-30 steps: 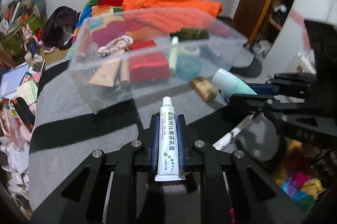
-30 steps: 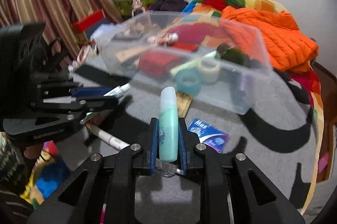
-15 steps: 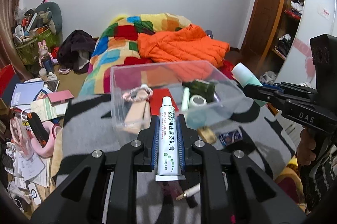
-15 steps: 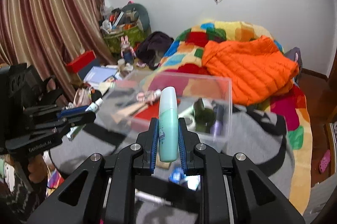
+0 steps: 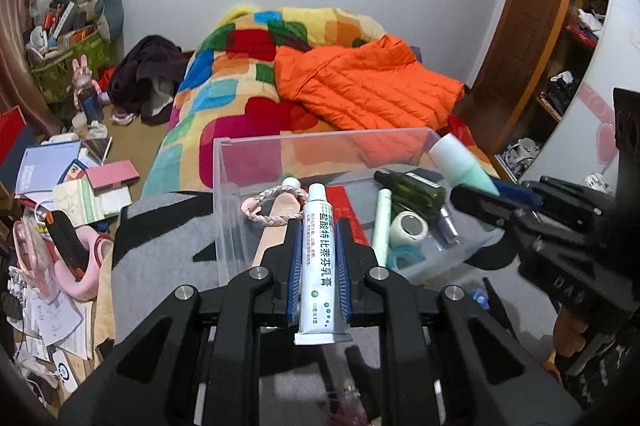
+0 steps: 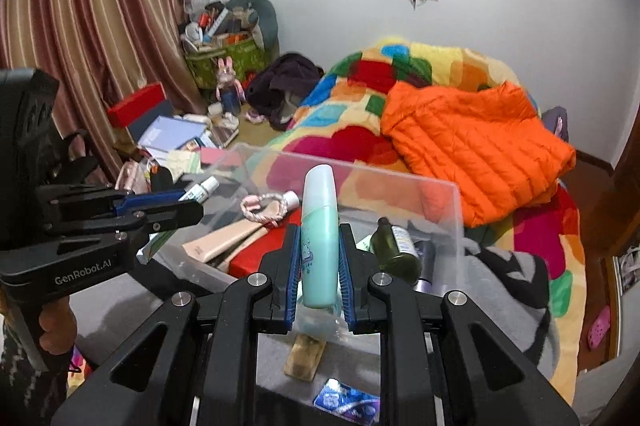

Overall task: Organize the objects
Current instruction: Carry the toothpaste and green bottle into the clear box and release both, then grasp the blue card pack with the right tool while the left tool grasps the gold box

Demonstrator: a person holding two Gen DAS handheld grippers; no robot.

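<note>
Left claw (image 5: 319, 258) clamped on a white ointment tube (image 5: 319, 258), right claw (image 6: 320, 250) clamped on a mint-green bottle (image 6: 319, 238), both items held above the clear plastic bin (image 5: 320, 140) on the grey-and-black blanket (image 5: 160, 246).

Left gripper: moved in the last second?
Yes. The left gripper, shut on the ointment tube, rose: the clear bin sits lower in its view, with more wall visible.

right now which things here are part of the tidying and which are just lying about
Job:
- white ointment tube, held in left jaws
- mint green bottle, held in right jaws
- clear plastic bin

Lying about:
- orange puffer jacket
- patchwork blanket
- floor books
</note>
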